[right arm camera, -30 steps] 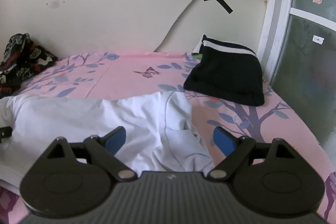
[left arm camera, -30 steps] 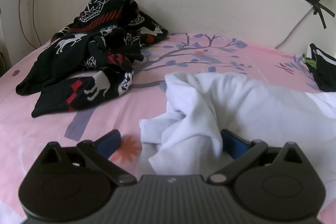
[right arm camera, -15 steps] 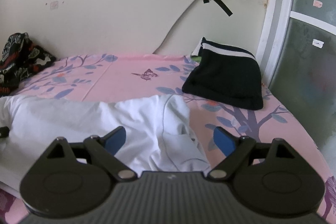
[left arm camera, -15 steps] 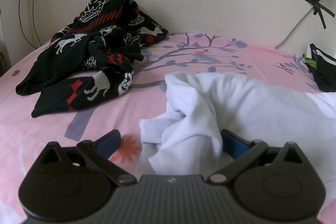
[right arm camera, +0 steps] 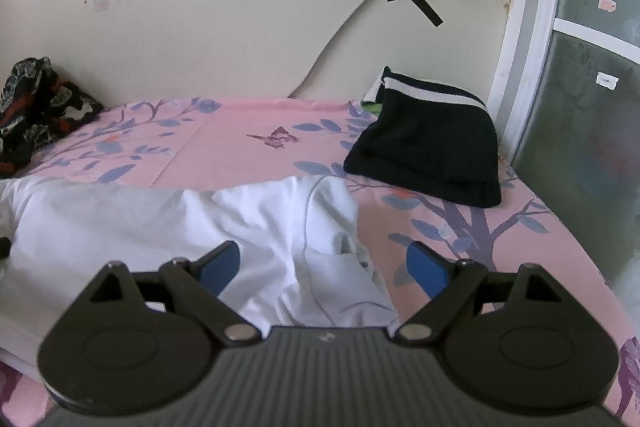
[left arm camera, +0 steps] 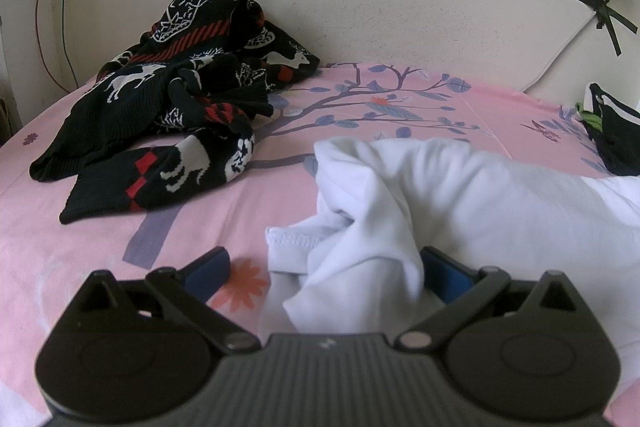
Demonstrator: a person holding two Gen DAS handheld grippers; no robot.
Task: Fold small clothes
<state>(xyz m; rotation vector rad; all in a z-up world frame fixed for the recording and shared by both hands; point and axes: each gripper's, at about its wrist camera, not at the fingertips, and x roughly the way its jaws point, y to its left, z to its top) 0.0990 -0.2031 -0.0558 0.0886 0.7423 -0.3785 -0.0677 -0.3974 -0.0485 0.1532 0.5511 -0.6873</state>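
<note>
Left wrist view: pink bedsheet (left arm camera: 100,243) w/ tree print fills the frame; white garment (left arm camera: 460,195) lies across it, long axis running left-right, bunched end betw. the spread fingers of the left gripper (left arm camera: 326,269); whether the cloth touches the pads, can't tell. Black patterned sweater (left arm camera: 168,107) heaped well to the left, by the wall. Right wrist view: garment's other end sits betw. wide-apart fingers of the right gripper (right arm camera: 322,263). Folded dark garment (right arm camera: 428,151) lies beyond, apart.

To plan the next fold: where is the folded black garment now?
In the right wrist view the folded black garment lies far right on the pink sheet, near the window frame.
</note>
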